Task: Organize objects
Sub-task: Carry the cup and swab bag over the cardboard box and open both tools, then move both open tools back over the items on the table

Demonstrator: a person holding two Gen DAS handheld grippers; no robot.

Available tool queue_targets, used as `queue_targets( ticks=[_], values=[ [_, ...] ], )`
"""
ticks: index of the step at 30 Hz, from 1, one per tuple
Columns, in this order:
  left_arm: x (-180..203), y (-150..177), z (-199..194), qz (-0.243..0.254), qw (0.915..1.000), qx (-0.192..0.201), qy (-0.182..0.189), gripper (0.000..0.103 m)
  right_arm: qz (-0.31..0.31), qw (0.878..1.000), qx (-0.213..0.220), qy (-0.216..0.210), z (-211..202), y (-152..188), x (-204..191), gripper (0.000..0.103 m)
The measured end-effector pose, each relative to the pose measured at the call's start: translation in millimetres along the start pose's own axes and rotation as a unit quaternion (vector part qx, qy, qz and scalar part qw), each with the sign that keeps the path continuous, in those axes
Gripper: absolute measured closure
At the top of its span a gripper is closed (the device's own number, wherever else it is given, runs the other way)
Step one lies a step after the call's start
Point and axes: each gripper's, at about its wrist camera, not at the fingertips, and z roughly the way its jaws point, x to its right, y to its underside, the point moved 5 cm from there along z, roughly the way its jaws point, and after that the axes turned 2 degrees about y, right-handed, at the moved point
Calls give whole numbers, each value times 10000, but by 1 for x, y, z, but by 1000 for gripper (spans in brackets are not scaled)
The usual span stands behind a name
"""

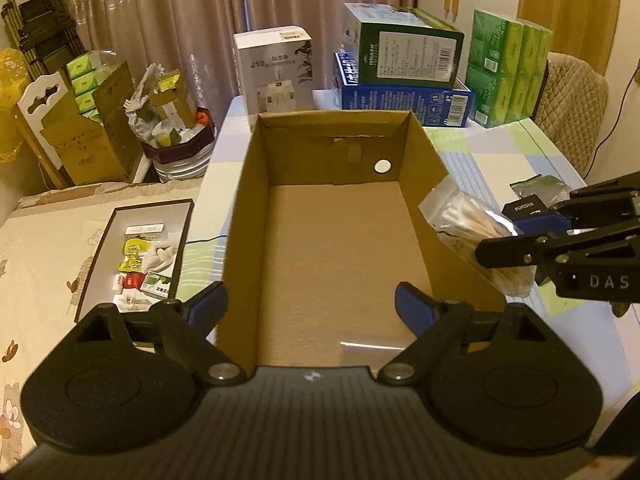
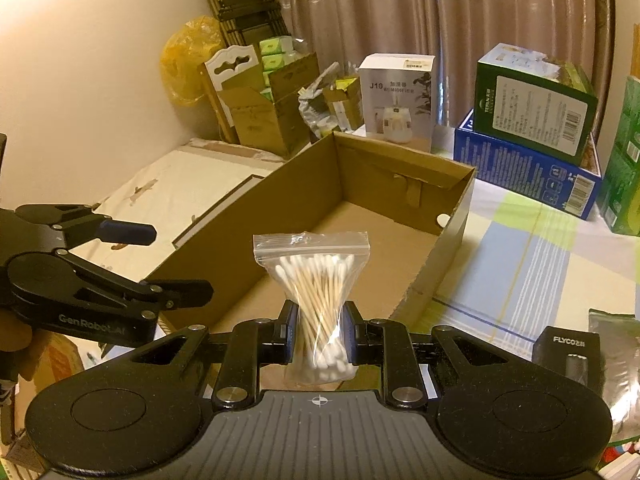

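Fingers [image 2: 289, 330] of right gripper [image 2: 319, 334] pinching clear zip bag of cotton swabs [image 2: 316, 280].
Lower well inside open brown cardboard box [image 2: 360, 240] before releasing; left gripper [image 1: 308, 304] wide, empty.

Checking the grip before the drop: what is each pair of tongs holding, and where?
Right tongs pinch the cotton swab bag at its lower middle. Left tongs stand open, holding nothing.

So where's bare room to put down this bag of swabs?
The cardboard box floor is bare from wall to wall. The tablecloth strip between the box and the blue carton is free too. It is crowded by the black case and along the back row of cartons.
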Motion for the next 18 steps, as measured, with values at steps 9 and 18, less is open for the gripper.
queue_targets(
  ticks=[9, 18],
  values=[
    [-10, 3, -9, -139, 9999, 81, -13, 15, 233, 9994, 192, -180, 2, -6, -1, 54],
    [-6, 11, -21, -248, 9996, 158, -23, 13, 451, 9980, 436, -90, -29, -5, 11, 39]
  ],
)
